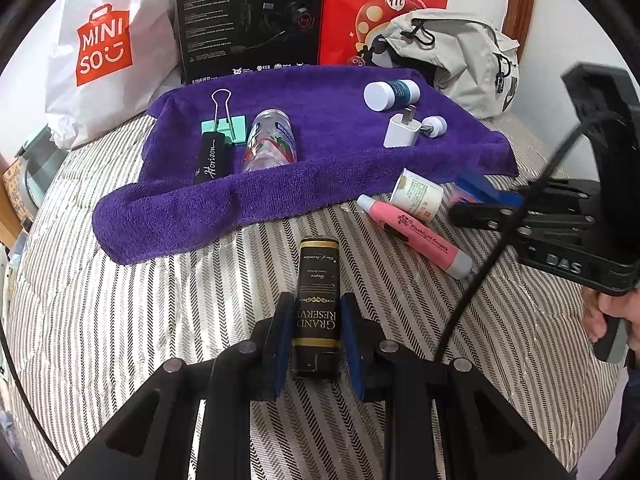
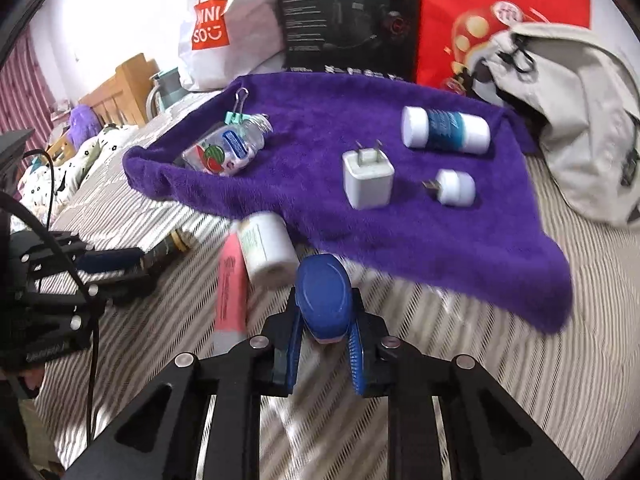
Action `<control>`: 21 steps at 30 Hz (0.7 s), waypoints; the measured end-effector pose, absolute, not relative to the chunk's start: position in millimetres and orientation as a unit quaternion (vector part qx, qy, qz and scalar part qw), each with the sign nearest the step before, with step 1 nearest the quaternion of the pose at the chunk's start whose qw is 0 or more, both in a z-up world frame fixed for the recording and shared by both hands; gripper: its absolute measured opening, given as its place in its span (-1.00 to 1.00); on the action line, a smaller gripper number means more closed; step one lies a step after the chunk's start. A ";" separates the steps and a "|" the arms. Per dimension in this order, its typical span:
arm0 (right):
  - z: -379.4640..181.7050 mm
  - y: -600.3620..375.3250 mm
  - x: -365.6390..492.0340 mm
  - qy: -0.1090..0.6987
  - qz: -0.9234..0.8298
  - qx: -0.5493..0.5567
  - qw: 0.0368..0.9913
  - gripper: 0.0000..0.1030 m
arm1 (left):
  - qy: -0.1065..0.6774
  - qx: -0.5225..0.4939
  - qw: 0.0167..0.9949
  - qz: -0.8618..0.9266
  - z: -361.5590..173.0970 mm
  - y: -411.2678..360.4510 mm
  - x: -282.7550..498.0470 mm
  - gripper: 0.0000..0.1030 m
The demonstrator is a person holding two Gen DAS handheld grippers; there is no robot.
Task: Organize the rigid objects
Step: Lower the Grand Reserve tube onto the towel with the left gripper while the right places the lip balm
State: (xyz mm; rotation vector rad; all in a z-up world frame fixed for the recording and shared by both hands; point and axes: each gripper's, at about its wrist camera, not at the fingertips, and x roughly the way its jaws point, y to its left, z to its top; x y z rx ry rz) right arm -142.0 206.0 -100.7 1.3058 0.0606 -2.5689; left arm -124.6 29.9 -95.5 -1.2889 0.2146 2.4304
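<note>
A striped bed cover [image 1: 120,320] is seen as the working surface, with a purple towel [image 1: 320,184] spread across its far half. The towel's near edge is rolled into a thick fold on the left and hangs loose at the right corner. Bare striped cover is left open in front of the towel and to the left gripper's left side; the far side is closed off by a white shopping bag [image 1: 104,52], a black box [image 1: 252,16], a red bag [image 1: 384,0] and a grey backpack [image 1: 460,60].

The left gripper [image 1: 316,320] is closed on a black bottle with gold lettering [image 1: 318,280], which is held lengthwise between the fingers just above the cover, near the towel's front edge. The right gripper [image 2: 324,320] is closed on a blue oval-capped object [image 2: 324,296], held just before the towel's near edge.

On the towel are laid a binder clip [image 1: 222,120], a black case marked Horizon [image 1: 214,158], a clear jar on its side [image 1: 270,142], a white charger plug [image 2: 366,178], a small white adapter [image 2: 454,188] and a white-and-blue bottle on its side [image 2: 444,130]. What the jar holds cannot be told.

Off the towel, touching its front edge, a white tub [image 1: 418,196] lies tipped beside a pink flashlight [image 1: 416,236].
</note>
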 end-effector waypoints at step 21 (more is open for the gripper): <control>-105.7 235.6 -88.7 0.049 -0.895 0.442 0.035 -0.61 | 0.101 -0.446 0.169 0.873 -98.4 20.9 -123.5 -0.55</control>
